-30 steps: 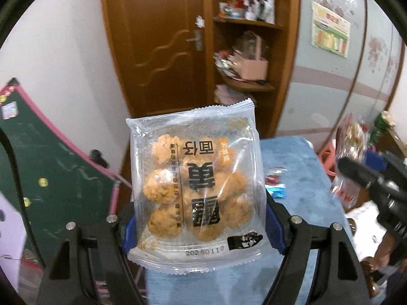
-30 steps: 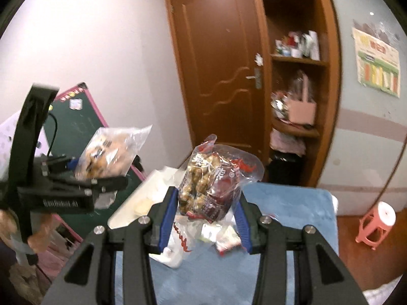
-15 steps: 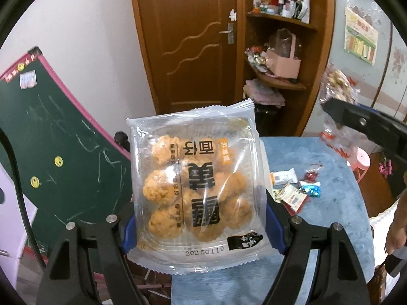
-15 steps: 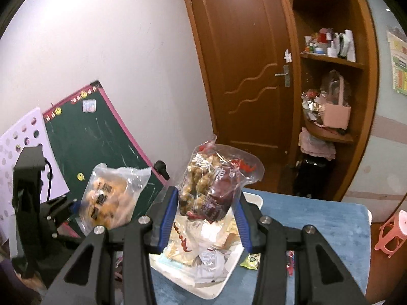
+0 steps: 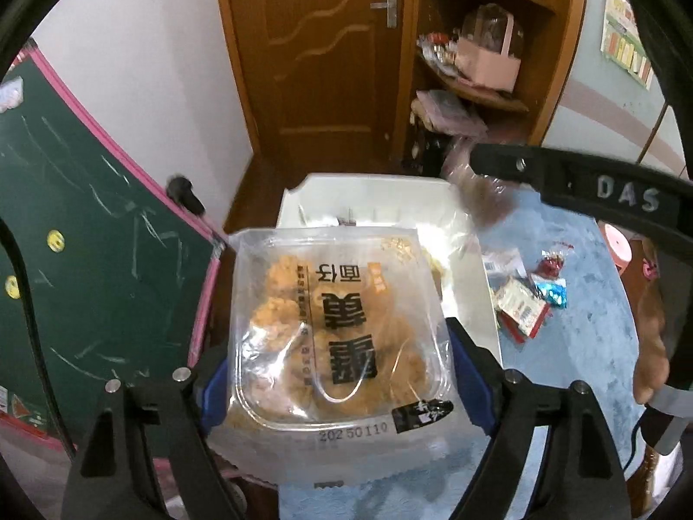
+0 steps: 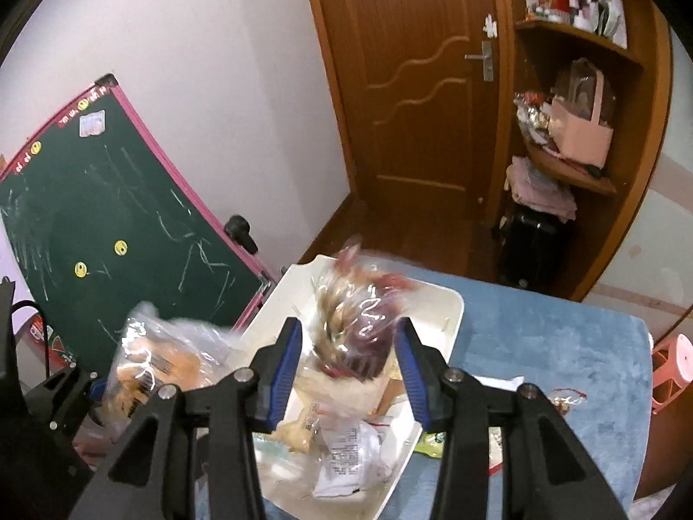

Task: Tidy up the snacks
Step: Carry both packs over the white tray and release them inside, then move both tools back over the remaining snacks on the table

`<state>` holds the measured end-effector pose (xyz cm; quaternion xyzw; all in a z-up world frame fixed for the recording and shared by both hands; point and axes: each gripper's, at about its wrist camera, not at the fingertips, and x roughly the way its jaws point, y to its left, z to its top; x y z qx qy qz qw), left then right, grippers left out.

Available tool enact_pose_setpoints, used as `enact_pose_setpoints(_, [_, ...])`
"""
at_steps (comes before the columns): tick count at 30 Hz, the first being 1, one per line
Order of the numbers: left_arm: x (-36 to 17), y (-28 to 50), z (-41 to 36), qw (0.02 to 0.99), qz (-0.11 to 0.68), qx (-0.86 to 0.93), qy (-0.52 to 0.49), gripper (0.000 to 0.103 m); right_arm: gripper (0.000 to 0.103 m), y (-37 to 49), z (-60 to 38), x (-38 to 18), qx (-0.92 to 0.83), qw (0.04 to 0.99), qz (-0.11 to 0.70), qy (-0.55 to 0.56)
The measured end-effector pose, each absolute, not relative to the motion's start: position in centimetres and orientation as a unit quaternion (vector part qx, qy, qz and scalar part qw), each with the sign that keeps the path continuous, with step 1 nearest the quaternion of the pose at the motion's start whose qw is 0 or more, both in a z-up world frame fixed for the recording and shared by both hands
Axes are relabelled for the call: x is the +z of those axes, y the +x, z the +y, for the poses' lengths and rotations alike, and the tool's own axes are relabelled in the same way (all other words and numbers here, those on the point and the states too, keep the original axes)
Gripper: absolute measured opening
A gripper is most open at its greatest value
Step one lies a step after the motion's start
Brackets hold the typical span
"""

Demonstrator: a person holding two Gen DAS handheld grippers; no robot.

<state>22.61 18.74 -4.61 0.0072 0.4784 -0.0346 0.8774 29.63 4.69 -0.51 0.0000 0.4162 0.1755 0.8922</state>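
Observation:
A clear pack of fried balls (image 5: 338, 325) lies between the jaws of my left gripper (image 5: 340, 364), over the near end of the white tray (image 5: 368, 186). Those jaws are opening, and the pack looks blurred and loose between the blue pads. My right gripper (image 6: 348, 333) hangs over the same tray (image 6: 450, 303). Its jaws are opening too. The bag of peanuts (image 6: 359, 303) is blurred in the gap, clear of both pads, just above several packets lying in the tray. In the right wrist view the fried-ball pack (image 6: 164, 355) shows at the lower left.
A table with a blue cloth (image 5: 584, 303) carries the tray and a few small loose snacks (image 5: 524, 299). A green chalkboard (image 5: 86, 216) leans at the table's left. Behind stand a brown door (image 6: 411, 108) and a corner shelf (image 6: 576, 130). A pink stool (image 6: 675, 368) is at the right.
Both grippers came down and over the white tray. The right jaws spread and let go of the peanut bag. The left jaws widened and the fried-ball pack came loose.

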Motion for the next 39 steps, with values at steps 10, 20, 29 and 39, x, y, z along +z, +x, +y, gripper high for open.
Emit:
enact_pose_setpoints(10, [-7.2,22.9,18.7,0.856,0.516,-0.04,-0.011,0.084,0.083,28.6,3.5,-0.2,0.194,0.893,0.405,0.019])
enact_pose_setpoints(20, [-6.8,23.1,17.9,0.864,0.502,-0.032,-0.007,0.103,0.083,27.4,1.6,0.0,0.198,0.894,0.401,0.028])
enact_pose_setpoints(29, [-4.6,22.9,18.0,0.876,0.481,-0.024,-0.015,0.103,0.083,26.4,-0.4,0.7,0.196,0.896,0.397,0.036])
enact_pose_setpoints(39, [0.7,20.1,15.9,0.912,0.409,-0.029,-0.01,0.103,0.083,23.1,-5.7,3.7,0.172,0.913,0.368,0.046])
